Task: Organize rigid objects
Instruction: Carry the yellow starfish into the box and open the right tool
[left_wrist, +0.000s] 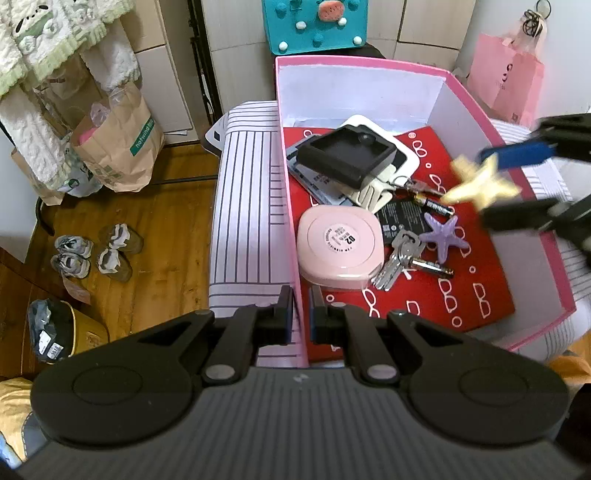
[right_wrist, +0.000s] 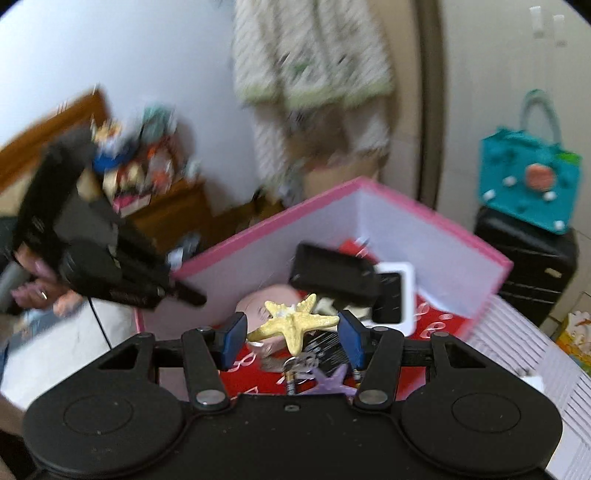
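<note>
My right gripper (right_wrist: 291, 338) grasps the yellow starfish (right_wrist: 293, 323) by two arm tips, centre frame, above the pink box (left_wrist: 476, 99); such thin purchase could let it twist free. My left gripper (left_wrist: 300, 310), clenched, pinches the box's wall.

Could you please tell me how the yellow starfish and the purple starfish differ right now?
The yellow starfish is held between the right gripper pads, above the pink box; the purple starfish lies on the box's red lining beside the keys. Both are five-armed stars.
</note>
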